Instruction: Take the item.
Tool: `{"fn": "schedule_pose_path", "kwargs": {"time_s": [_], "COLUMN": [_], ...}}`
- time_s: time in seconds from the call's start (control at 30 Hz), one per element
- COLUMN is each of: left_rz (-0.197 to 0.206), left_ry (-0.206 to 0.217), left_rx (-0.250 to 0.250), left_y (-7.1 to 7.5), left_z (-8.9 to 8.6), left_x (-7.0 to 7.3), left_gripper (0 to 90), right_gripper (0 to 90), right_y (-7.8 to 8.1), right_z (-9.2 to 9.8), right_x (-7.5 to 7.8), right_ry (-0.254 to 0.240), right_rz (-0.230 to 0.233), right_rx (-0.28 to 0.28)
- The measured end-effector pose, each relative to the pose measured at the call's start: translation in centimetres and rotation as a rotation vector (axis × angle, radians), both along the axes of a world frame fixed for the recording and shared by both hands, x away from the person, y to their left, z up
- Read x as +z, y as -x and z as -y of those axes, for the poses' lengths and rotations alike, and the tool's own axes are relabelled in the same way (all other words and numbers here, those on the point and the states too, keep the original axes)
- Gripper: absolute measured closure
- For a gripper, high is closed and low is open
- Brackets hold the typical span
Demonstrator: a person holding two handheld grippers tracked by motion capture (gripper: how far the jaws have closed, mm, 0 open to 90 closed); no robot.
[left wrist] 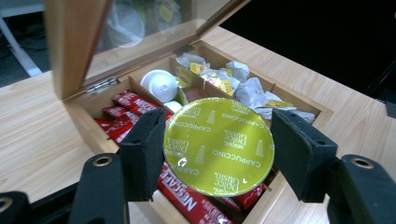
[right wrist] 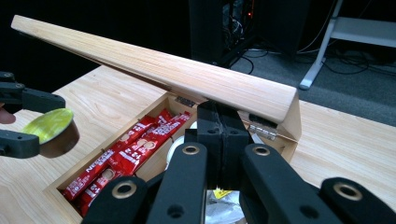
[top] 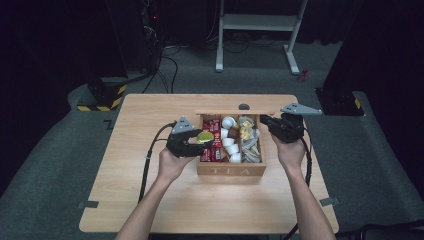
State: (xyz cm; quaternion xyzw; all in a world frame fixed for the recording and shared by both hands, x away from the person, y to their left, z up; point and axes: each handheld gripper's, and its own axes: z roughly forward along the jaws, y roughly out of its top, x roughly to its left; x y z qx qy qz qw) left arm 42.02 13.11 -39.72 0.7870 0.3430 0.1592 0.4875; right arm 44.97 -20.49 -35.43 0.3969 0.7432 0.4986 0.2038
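Note:
A wooden box marked TEA stands mid-table with its glazed lid raised at a slant. My left gripper is shut on a round capsule with gold foil printed CAPPUCCINO. It holds the capsule just above the box's left compartment of red Nescafe sachets. My right gripper is at the box's far right corner. Its pads are pressed together with nothing between them, and the tips rest against the underside of the lid's edge.
White creamer cups fill the middle compartment and wrapped tea bags the right one. Bare tabletop lies left of and in front of the box. A white desk frame and cables stand on the floor beyond the table.

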Motion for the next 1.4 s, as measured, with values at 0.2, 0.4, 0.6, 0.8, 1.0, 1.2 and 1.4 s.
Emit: {"fn": "schedule_pose_path", "kwargs": {"time_s": [0.2,0.4,0.6,0.8,1.0,1.2,1.4], "left_rz": [-0.003,-0.008,-0.009,-0.007,-0.008,-0.013,-0.011], "left_ry": [0.01,0.017,0.011,0.019,0.02,0.041,0.061], "left_rx": [0.019,0.041,0.054,0.073,0.095,0.12,0.149], "left_y": [0.1,0.2,0.5,0.7,0.9,1.0,1.3], "left_z": [-1.4,-2.7,-3.6,-4.6,-5.8,-7.1,-8.5], "left_x": [0.2,0.6,0.8,1.0,0.8,0.7,0.6], "left_gripper": [38.2,38.2,38.2,38.2,38.2,38.2,38.2], "right_gripper": [89.9,89.9,89.9,89.9,89.9,89.9,89.8], "right_y": [0.0,0.1,0.1,0.2,0.3,0.4,0.5], "right_z": [0.0,0.0,0.0,0.1,0.1,0.1,0.1], "right_x": [-0.1,0.0,-0.1,-0.1,-0.2,-0.3,-0.4], "right_ry": [-0.005,-0.001,-0.004,-0.002,-0.002,-0.001,-0.001], "right_rz": [0.002,-0.003,0.0,-0.003,0.001,-0.001,0.001], "right_rx": [-0.001,-0.002,-0.001,0.0,0.001,0.003,0.002]}}
